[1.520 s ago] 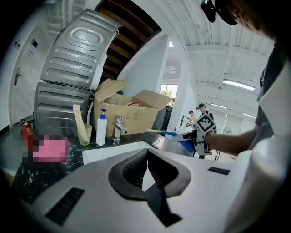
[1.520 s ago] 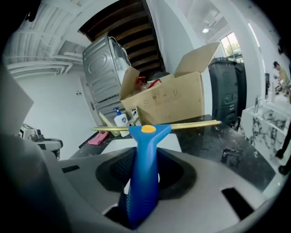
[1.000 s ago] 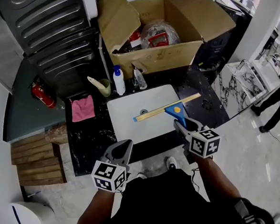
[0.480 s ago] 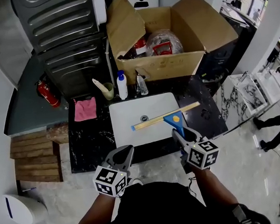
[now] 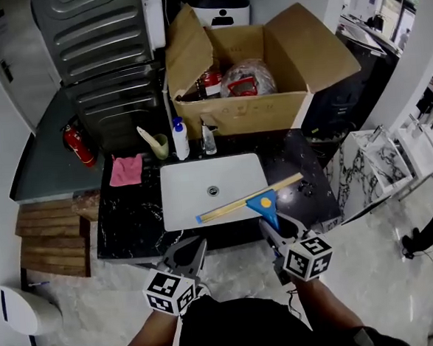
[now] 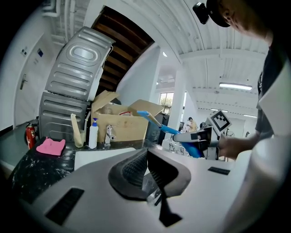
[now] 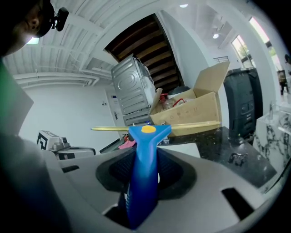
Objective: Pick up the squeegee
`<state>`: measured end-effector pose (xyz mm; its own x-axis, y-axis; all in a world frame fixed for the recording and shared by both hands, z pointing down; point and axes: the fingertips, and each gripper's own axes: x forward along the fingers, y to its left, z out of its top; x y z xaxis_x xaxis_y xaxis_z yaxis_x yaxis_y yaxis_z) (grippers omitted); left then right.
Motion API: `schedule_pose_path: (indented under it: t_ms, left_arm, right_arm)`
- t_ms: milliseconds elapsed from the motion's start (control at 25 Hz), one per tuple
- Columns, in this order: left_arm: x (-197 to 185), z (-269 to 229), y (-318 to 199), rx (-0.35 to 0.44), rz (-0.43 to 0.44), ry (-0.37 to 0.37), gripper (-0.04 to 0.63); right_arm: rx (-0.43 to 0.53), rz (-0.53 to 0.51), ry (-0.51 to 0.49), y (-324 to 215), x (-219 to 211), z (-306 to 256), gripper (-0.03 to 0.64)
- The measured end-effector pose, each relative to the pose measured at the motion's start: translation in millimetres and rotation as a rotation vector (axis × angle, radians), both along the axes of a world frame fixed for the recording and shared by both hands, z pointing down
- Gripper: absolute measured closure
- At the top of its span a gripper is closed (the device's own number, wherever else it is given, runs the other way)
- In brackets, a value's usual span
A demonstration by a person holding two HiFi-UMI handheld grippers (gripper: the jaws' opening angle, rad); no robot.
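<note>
1. Plainly, the right tongs (image 5: 270, 227) are clamped on the blue handle of the squeegee (image 5: 261, 201). The handle runs out along the jaws, with a ribbed pad pressed on each side of it.
2. The squeegee's long yellowish bar lies crosswise to the handle. In the head view it sits over the front right corner of the white sink (image 5: 189, 207) and the dark desk (image 5: 130, 211) beside it. In the left gripper view it looks raised off the desk.
3. The right forearm reaches forward from the body, and its tongs point ahead and slightly down at the desk's front edge.
4. The left tongs (image 5: 195, 244) are closed, pad against pad, with nothing between them.
5. The left forearm is also held out in front. Its tongs are close to level, just short of the desk's front edge, left of the right tongs and apart from them.
6. A pink cloth (image 5: 126, 170) and a white bottle (image 5: 179, 140) sit behind the sink, in front of an open cardboard box (image 5: 249, 114).
</note>
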<state>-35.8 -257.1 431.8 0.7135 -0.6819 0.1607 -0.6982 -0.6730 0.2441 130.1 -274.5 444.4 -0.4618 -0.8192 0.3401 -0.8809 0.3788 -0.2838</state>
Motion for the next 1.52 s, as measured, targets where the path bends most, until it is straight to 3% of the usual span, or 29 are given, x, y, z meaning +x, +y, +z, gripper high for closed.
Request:
schedule_pose_path:
  t_ms: [200,440,640,960,1520]
  left_arm:
    - [13,-5,28,0.006,-0.048,0.009,0.578]
    - [31,-6,60,0.013,-0.097,0.002,0.578]
    - [44,-6,86,-0.007,-0.127,0.049,0.578]
    - [53,4,118,-0.012,-0.175,0.007,0.578]
    - [47,-32,92,0.069,-0.078,-0.001,0.578]
  right_arm:
    - [0.006,-0.008,-0.047,22,21,-2,0.478]
    - [0.011,-0.053,-0.036,49,41,-2,0.477]
    - [0.031,-0.111,-0.062,71,49,1,0.477]
    - [0.034,-0.170,-0.078,94,57,7,0.477]
    - [0.083,-0.085,-0.055,100,45,-20,0.477]
